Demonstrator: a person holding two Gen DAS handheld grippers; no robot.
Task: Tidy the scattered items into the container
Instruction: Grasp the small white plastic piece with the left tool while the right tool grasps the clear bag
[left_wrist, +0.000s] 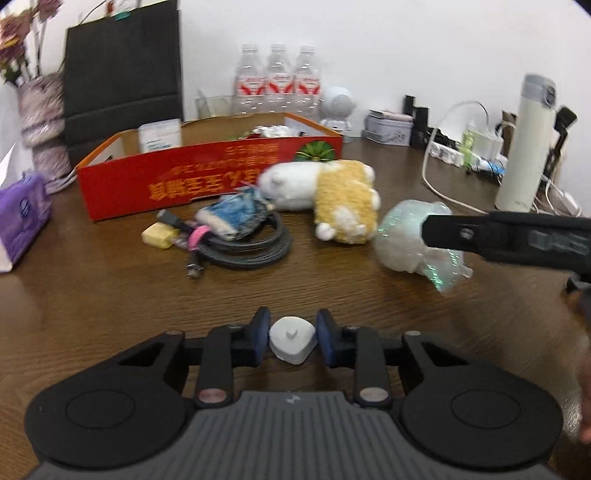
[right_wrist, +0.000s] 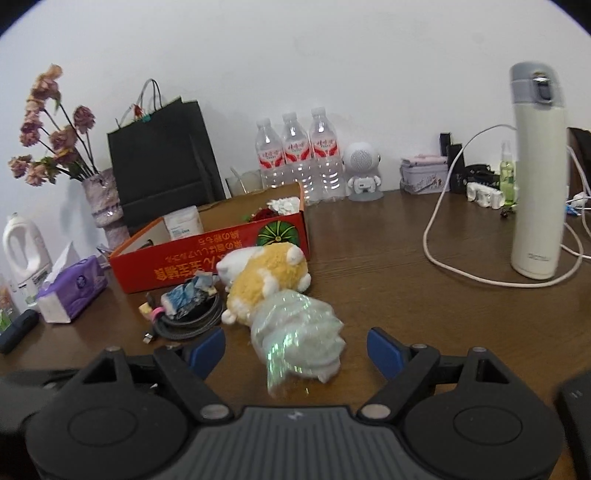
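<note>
On the dark brown wooden table (left_wrist: 110, 295), just ahead of the left gripper (left_wrist: 291, 339), lies a small white rounded plastic piece with a short peg on top (left_wrist: 291, 341); it sits between the blue pads (left_wrist: 260, 338), which stand narrow and close on either side, though whether they press on it cannot be told. Farther back stands the long red cardboard box with yellow lettering and a green melon picture (left_wrist: 207, 173), open at the top, with a white packet and some crumpled things inside. Before the box lie the scattered items: a white and yellow plush toy (left_wrist: 332, 199) on its side, a crumpled blue and white wrapper (left_wrist: 232, 216) resting on a coiled grey braided cable (left_wrist: 243, 247), and a small pale yellow block (left_wrist: 159, 234) beside them. Near the plush toy lies a shiny translucent iridescent bag of white stuff (right_wrist: 295, 339), which sits between the wide-spread fingers of the right gripper (right_wrist: 295, 350), with clear gaps on both sides. Off to the right stands a tall cream insulated bottle with a grey lid (right_wrist: 535, 177), upright, with a white cord looped around its foot.
</note>
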